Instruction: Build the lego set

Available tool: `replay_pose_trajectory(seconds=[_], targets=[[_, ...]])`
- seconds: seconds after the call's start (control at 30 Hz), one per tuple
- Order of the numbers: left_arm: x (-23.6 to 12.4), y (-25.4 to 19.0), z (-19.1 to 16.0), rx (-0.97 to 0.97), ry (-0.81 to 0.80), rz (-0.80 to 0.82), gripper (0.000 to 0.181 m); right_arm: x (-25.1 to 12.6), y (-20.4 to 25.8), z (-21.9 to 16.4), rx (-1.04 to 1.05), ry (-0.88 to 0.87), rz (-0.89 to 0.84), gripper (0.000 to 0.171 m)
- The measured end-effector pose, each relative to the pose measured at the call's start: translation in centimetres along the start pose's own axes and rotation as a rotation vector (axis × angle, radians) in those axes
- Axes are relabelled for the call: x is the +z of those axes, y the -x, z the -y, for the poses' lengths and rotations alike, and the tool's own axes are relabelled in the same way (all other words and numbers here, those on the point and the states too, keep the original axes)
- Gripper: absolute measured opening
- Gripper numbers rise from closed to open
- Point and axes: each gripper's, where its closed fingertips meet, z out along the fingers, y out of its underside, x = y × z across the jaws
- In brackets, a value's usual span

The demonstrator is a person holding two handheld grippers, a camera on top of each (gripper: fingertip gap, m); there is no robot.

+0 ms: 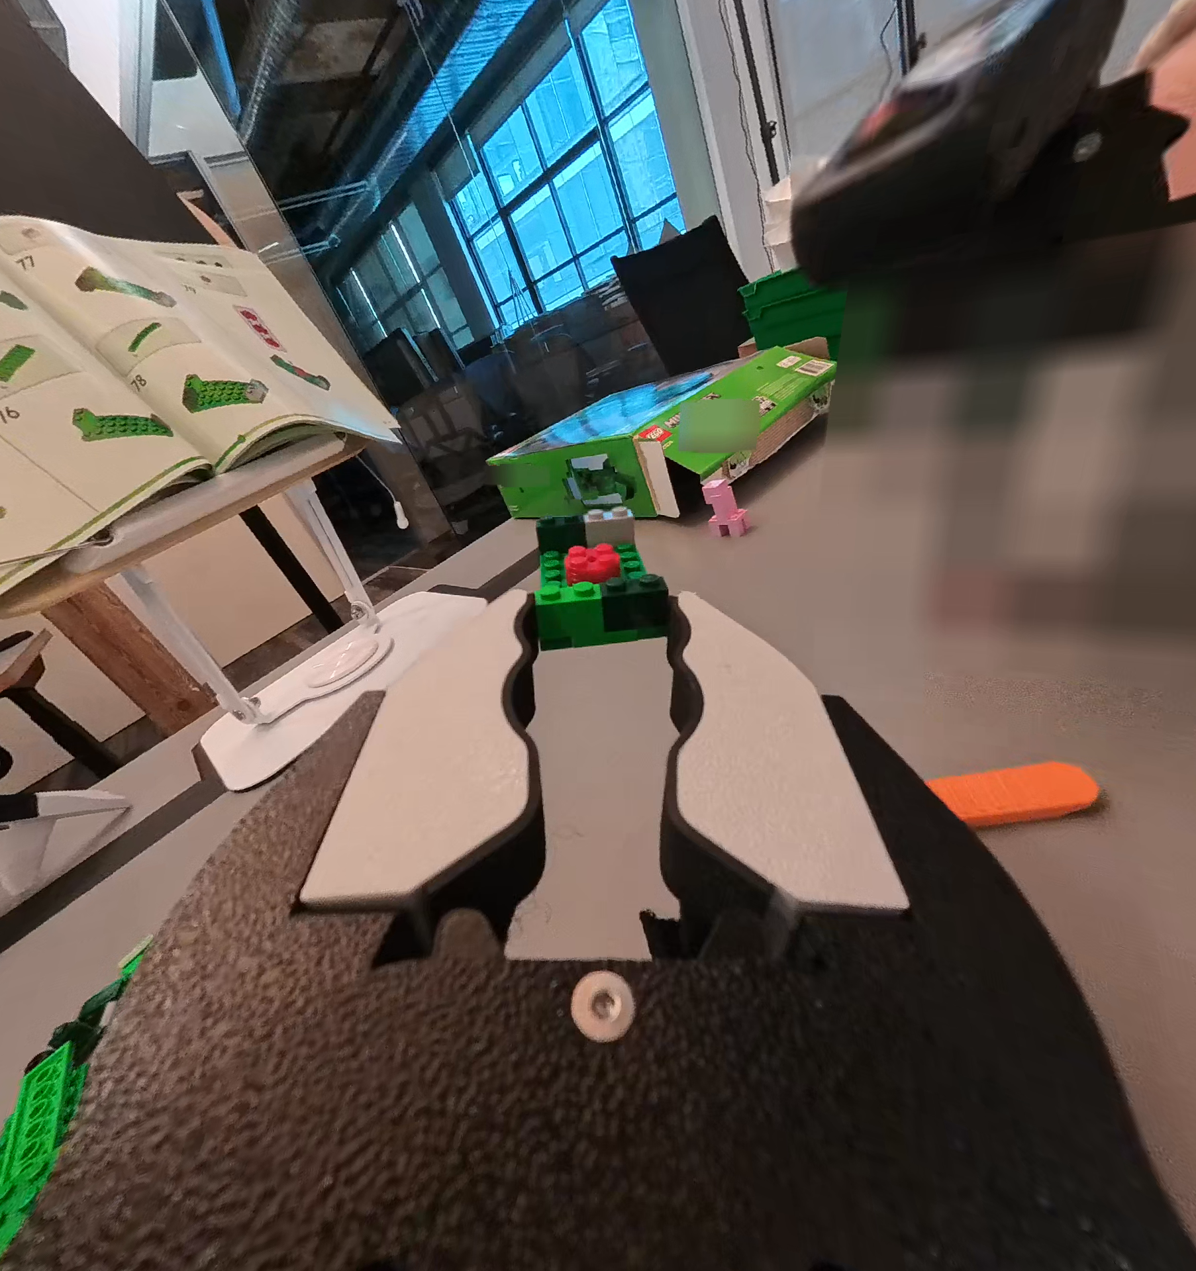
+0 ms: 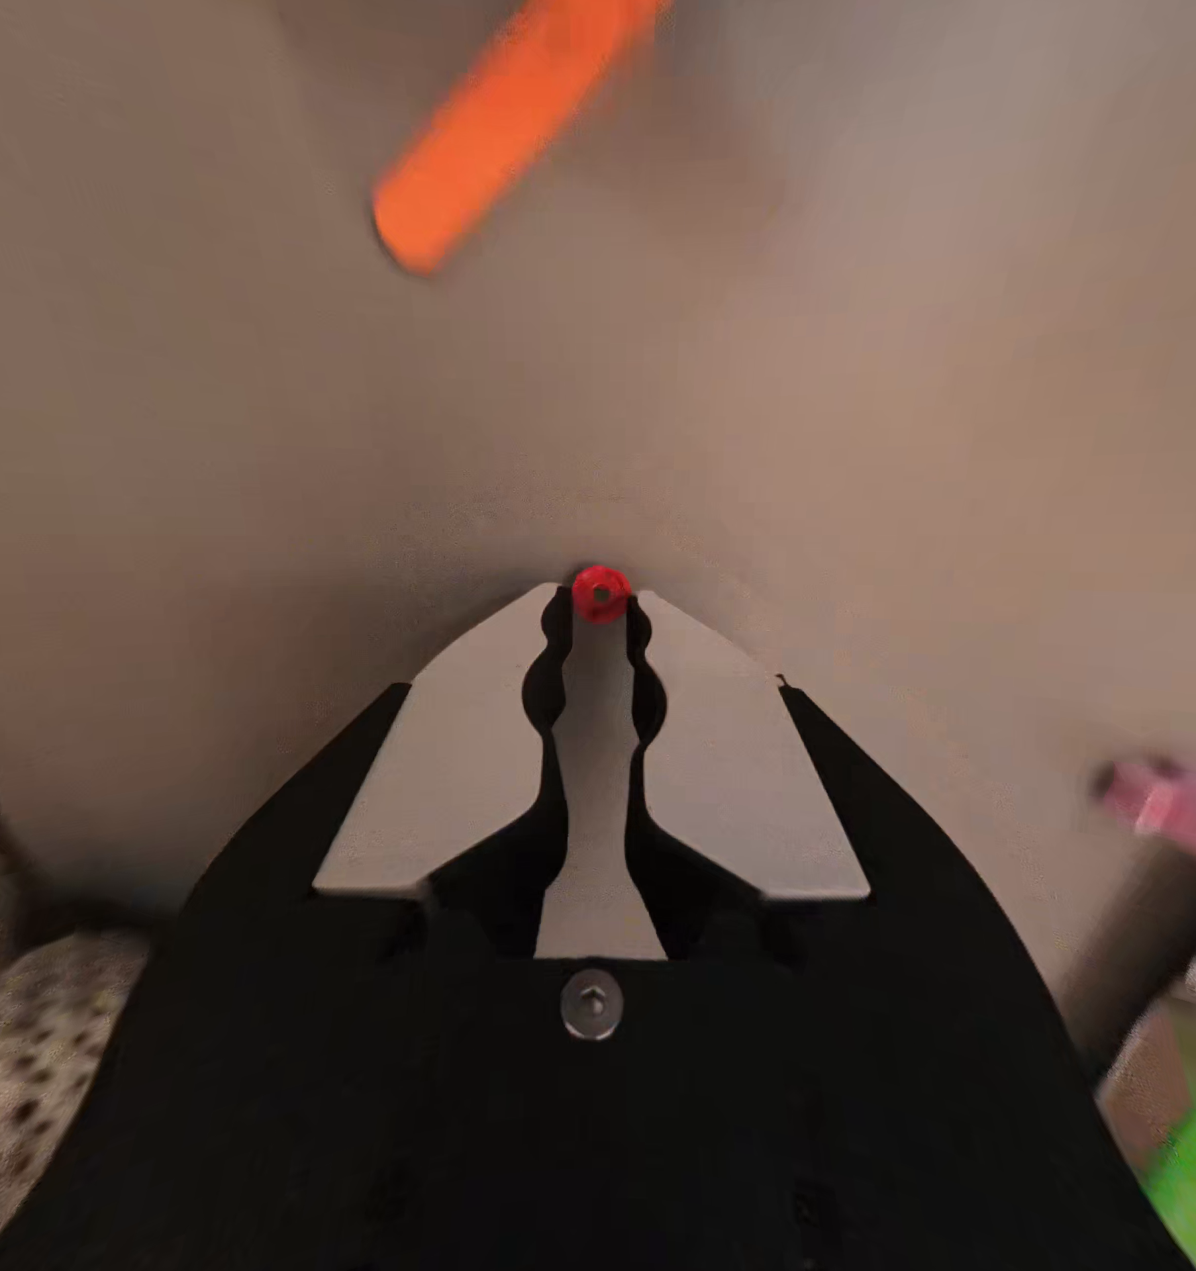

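Note:
My left gripper (image 1: 602, 619) is shut on a green lego build (image 1: 599, 605) of light and dark green bricks, with red pieces (image 1: 592, 562) on top and a grey brick (image 1: 609, 526) at its far end, resting on the grey table (image 1: 925, 688). My right gripper (image 2: 601, 602) is shut on a small round red lego piece (image 2: 601, 593), held above the table (image 2: 857, 413). The right gripper's body (image 1: 960, 151) shows blurred at the upper right of the left wrist view.
An orange brick separator (image 1: 1015, 791) lies on the table, also in the right wrist view (image 2: 506, 131). An open instruction booklet (image 1: 134, 385) rests on a white stand (image 1: 292, 688). A green lego box (image 1: 650, 440), a pink figure (image 1: 726, 512) and green plates (image 1: 24, 1128) lie around.

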Motion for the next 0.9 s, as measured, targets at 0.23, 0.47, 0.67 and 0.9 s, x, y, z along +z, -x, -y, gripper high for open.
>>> replay_pose_trajectory(seconds=[0.23,0.47,0.67,0.9], targets=[[-0.4,0.8,0.6,0.002,-0.031,0.037,0.035,-2.4,3.0,-10.1,0.268,0.731,0.238,0.014],[-0.8,1.7,0.6,-0.006,-0.03,0.06,0.035,-1.8,3.2,-10.7,0.315,0.855,0.33,0.015],[-0.8,1.6,0.4,-0.01,-0.024,0.051,0.035,-0.9,2.0,-9.0,0.275,0.712,0.251,0.014],[-1.0,0.0,1.2,-0.042,-0.042,-0.017,0.035,-2.9,0.3,-5.2,0.263,-0.009,-0.089,0.033]])
